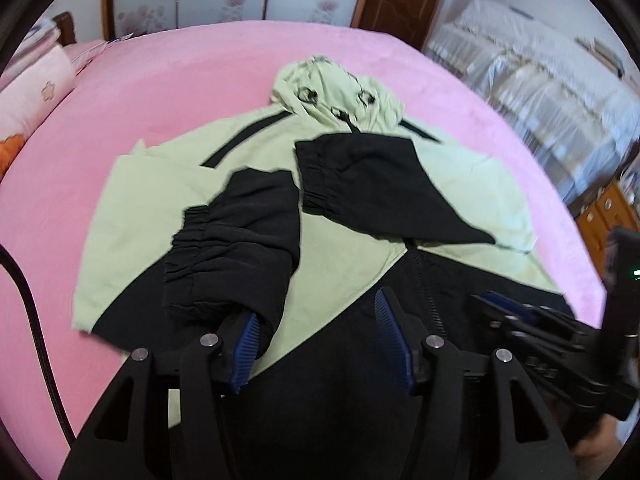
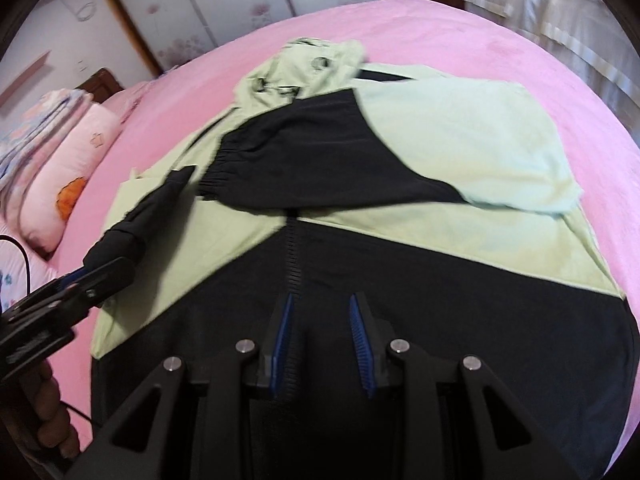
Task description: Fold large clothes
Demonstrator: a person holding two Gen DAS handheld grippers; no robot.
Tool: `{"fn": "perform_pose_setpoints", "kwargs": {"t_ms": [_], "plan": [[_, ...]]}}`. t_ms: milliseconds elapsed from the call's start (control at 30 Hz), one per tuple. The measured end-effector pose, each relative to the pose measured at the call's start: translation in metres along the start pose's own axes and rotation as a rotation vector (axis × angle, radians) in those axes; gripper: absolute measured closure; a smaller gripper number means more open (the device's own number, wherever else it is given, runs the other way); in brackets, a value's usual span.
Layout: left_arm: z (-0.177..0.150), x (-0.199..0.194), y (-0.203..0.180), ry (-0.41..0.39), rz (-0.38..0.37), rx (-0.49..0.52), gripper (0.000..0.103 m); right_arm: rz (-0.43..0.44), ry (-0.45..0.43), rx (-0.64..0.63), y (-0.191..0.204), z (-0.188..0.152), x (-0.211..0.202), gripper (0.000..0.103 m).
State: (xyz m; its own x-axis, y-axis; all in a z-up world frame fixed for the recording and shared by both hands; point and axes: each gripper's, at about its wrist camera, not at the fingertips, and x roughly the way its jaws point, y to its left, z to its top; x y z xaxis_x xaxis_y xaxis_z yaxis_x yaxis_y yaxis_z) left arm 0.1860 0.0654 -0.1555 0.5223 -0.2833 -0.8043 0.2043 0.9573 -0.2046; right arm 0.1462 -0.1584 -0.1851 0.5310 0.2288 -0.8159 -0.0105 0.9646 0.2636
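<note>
While the pink bed (image 1: pixel 160 92) fills both views, a light-green and black hooded jacket (image 1: pixel 344 256) lies flat on it, zipper up, hood (image 1: pixel 336 92) at the far end and both black-cuffed sleeves folded across the chest. Its black hem sits nearest the fingers. The left gripper (image 1: pixel 320 336) is spread open, its left finger against the near sleeve (image 1: pixel 236 240). The right gripper (image 2: pixel 322 340) hangs parted over the hem beside the zipper (image 2: pixel 292 256), holding nothing.
</note>
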Motion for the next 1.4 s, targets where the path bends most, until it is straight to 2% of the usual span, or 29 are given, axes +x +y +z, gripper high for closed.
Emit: {"fn": "perform_pose_setpoints", "kwargs": {"t_ms": [100,133,167,200,300,400,500,567,700,767,833,900,1033,1167,1233,1367,1400], "plan": [[-0.006,-0.021,0.014,-0.023,-0.031,-0.038,0.04,0.024,-0.016,-0.059,0.022,0.006,-0.003,0.073],[-0.008,-0.022,0.018,-0.029,-0.04,-0.049,0.032,0.029,-0.024,-0.078,0.029,0.008,-0.005,0.073],[-0.011,-0.023,0.021,-0.036,-0.043,-0.06,0.029,0.033,-0.031,-0.093,0.035,0.009,-0.006,0.073],[-0.015,-0.022,0.023,-0.034,-0.042,-0.073,0.029,0.04,-0.036,-0.107,0.041,0.012,-0.008,0.073],[-0.027,0.001,0.018,0.039,-0.047,-0.083,0.029,0.059,-0.043,-0.129,0.05,0.018,-0.01,0.073],[-0.047,0.008,0.004,0.042,-0.062,-0.042,0.029,0.063,-0.047,-0.158,0.056,0.021,-0.011,0.073],[-0.062,0.005,-0.008,0.02,-0.009,0.015,0.029,0.065,-0.045,-0.196,0.062,0.023,-0.012,0.073],[-0.071,-0.007,-0.009,-0.02,0.053,0.049,0.029,0.073,-0.038,-0.223,0.068,0.025,-0.012,0.073],[-0.077,-0.038,0.006,-0.089,0.152,0.069,0.029,0.115,-0.017,-0.28,0.092,0.03,-0.006,0.072],[-0.079,-0.052,0.019,-0.116,0.205,0.051,0.029,0.126,-0.009,-0.318,0.108,0.032,-0.002,0.065],[-0.081,-0.063,0.034,-0.131,0.274,0.02,0.029,0.142,-0.001,-0.355,0.126,0.032,0.005,0.047],[-0.084,-0.069,0.053,-0.124,0.368,-0.019,0.029,0.164,0.013,-0.386,0.145,0.03,0.013,0.044],[-0.089,-0.07,0.085,-0.078,0.468,-0.104,0.029,0.157,0.06,-0.471,0.186,0.022,0.037,0.044],[-0.096,-0.066,0.115,-0.038,0.456,-0.221,0.029,0.093,0.113,-0.577,0.218,0.005,0.068,0.044],[-0.1,-0.066,0.125,-0.03,0.437,-0.264,0.029,0.021,0.124,-0.622,0.225,-0.003,0.083,0.044],[-0.103,-0.067,0.13,-0.03,0.44,-0.284,0.029,-0.042,0.129,-0.648,0.223,-0.01,0.096,0.045],[-0.103,-0.066,0.131,-0.032,0.439,-0.284,0.029,-0.046,0.125,-0.646,0.221,-0.009,0.095,0.057]]}}
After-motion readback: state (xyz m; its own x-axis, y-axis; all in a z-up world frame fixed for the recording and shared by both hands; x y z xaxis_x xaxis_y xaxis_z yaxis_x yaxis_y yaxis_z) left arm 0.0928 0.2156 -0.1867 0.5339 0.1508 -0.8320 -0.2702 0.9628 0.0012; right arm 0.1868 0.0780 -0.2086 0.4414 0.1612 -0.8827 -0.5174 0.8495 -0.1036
